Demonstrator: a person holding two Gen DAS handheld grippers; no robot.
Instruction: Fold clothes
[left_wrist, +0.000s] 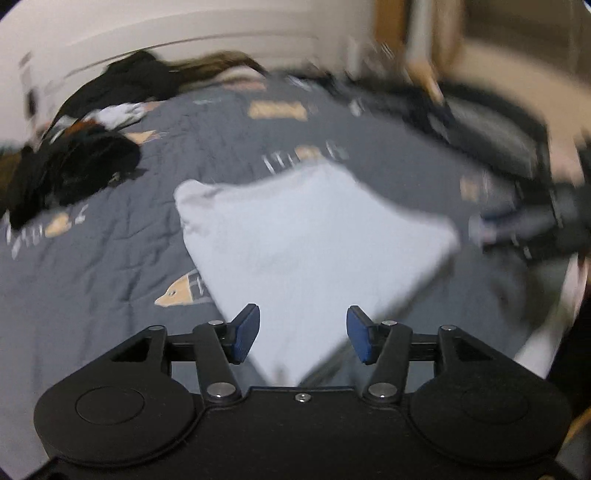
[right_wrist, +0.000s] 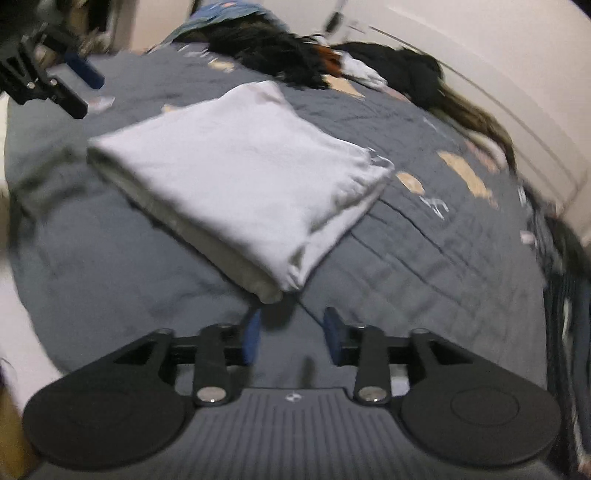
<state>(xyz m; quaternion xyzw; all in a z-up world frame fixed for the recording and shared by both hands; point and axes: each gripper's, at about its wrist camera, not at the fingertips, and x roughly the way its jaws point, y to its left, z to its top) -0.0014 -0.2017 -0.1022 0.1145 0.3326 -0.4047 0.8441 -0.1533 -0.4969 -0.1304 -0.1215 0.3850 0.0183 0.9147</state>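
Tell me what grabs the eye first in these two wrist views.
The folded white garment, lying flat mid-bed on the grey quilt, stands out first. Next, a heap of dark clothes along the far edge by the wall. Both grippers hang open just short of the garment with nothing between the blue pads: left gripper, right gripper.

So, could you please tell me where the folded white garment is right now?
The white garment lies flat mid-bed on the grey quilt, just ahead of both open claws, with the dark clothes pile beyond it by the wall.
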